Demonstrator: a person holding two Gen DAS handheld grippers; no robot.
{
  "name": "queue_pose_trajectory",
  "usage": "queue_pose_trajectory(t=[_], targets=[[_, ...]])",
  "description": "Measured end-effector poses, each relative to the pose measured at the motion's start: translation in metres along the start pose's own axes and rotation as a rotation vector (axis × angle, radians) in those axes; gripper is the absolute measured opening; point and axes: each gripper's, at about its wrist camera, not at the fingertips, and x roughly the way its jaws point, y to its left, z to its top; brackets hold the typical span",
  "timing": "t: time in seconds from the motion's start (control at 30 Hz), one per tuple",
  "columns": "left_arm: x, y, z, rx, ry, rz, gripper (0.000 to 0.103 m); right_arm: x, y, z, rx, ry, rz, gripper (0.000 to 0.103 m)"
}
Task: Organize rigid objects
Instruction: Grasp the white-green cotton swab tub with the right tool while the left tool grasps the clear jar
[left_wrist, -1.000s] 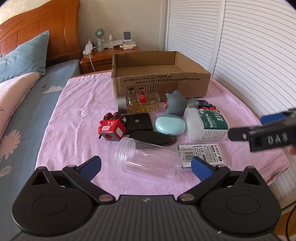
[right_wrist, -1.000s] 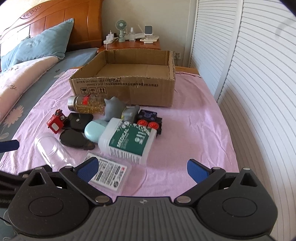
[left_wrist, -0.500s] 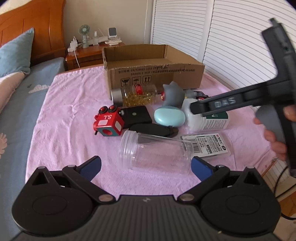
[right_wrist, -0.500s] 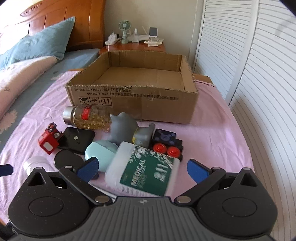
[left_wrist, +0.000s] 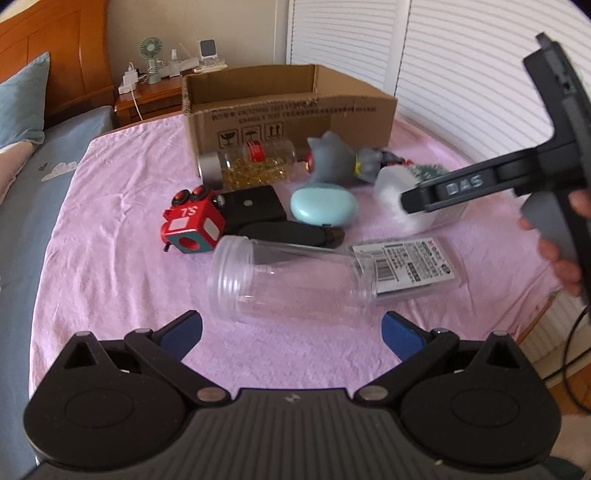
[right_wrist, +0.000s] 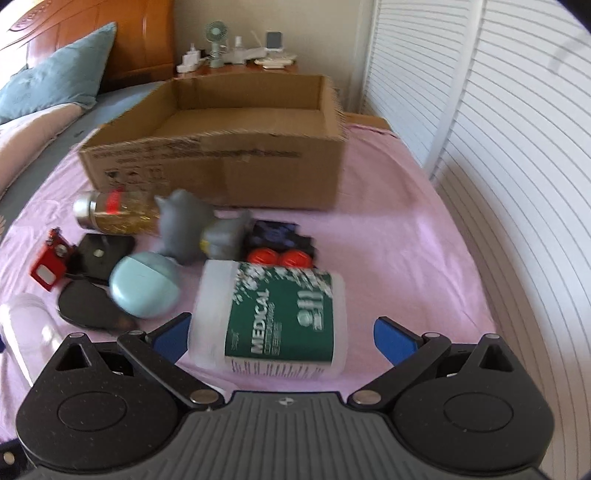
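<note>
On the pink cloth (left_wrist: 110, 229) lies a pile of small items. A clear empty jar (left_wrist: 291, 284) rests on its side just ahead of my open left gripper (left_wrist: 291, 330). Behind it are a red cube toy (left_wrist: 192, 230), a teal case (left_wrist: 323, 205), a grey toy (left_wrist: 332, 158) and a capsule bottle (left_wrist: 251, 162). My right gripper (right_wrist: 282, 336) is open, with the white and green medical bottle (right_wrist: 277, 321) lying between its fingers, not clamped. An open cardboard box (right_wrist: 221, 147) stands behind the pile. In the left wrist view the right gripper (left_wrist: 413, 197) hangs over that bottle.
A black oval item (right_wrist: 88, 310), a flat black plate (left_wrist: 255, 206), a labelled packet (left_wrist: 413, 266) and a dark block with red buttons (right_wrist: 282, 254) also lie in the pile. Louvred doors (right_wrist: 498, 147) run along the right. A bed with pillows (right_wrist: 55, 85) is at left.
My right gripper has moved forward and down, so the medical bottle now sits between its fingers. The left gripper has come a little closer to the clear jar. Both stayed open.
</note>
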Motion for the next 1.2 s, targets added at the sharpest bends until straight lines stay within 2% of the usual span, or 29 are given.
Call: queue_pose_trajectory(t=[0.17, 0.33, 0.47, 0.77, 0.9, 1.2], targets=[[0.015, -0.006, -0.002, 0.036, 0.037, 0.031, 0.103, 0.006, -0.017, -0.013, 0.005, 0.033, 0.011, 0.103], [0.019, -0.001, -0.002, 0.008, 0.041, 0.015, 0.103, 0.013, -0.02, -0.021, -0.009, 0.053, 0.041, 0.103], [0.021, 0.003, 0.0, 0.012, 0.045, 0.008, 0.103, 0.013, -0.018, -0.024, -0.063, 0.034, 0.05, 0.103], [0.019, 0.001, -0.002, 0.007, 0.005, 0.046, 0.102, 0.011, -0.023, -0.035, -0.083, -0.053, 0.079, 0.103], [0.013, -0.003, 0.003, 0.038, -0.033, 0.06, 0.102, 0.012, -0.024, -0.033, -0.09, -0.055, 0.088, 0.103], [0.017, -0.007, 0.016, 0.032, -0.053, 0.056, 0.102, 0.01, -0.016, -0.021, -0.119, -0.041, 0.074, 0.103]])
